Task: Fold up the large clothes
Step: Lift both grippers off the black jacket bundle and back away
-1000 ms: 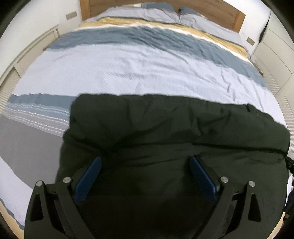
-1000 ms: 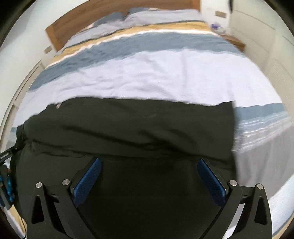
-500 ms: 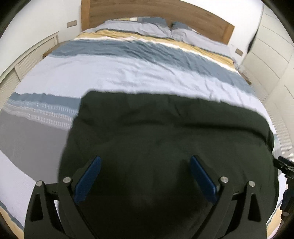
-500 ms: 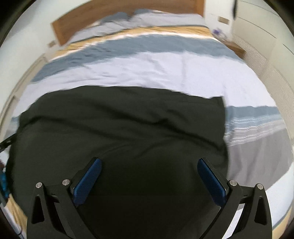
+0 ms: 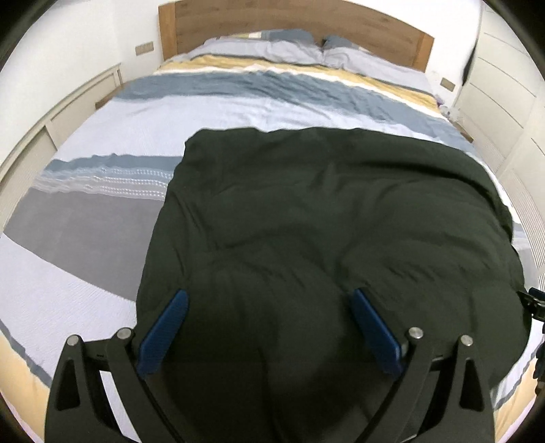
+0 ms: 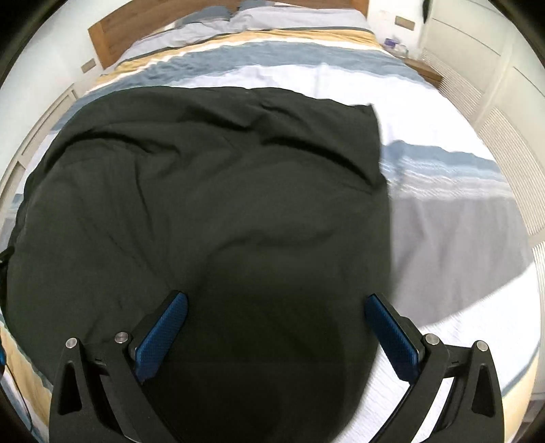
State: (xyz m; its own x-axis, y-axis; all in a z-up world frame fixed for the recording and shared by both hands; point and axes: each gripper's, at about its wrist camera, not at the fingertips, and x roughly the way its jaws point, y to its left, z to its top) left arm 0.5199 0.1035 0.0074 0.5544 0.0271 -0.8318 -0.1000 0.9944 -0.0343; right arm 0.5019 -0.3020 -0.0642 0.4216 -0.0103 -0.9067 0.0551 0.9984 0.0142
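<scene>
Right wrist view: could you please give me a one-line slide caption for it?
Open right gripper above a dark garment spread on a striped bed.

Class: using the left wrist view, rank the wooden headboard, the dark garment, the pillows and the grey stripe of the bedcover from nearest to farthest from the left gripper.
1. Dark garment, between the left gripper's fingers.
2. Grey stripe, to the left.
3. Pillows, at the bed's far end.
4. Wooden headboard, behind them.

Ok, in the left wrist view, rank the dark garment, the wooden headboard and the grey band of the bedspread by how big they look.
1. Dark garment, though nearness to the camera inflates it.
2. Grey band.
3. Wooden headboard, though it is farthest, so its look understates it.
</scene>
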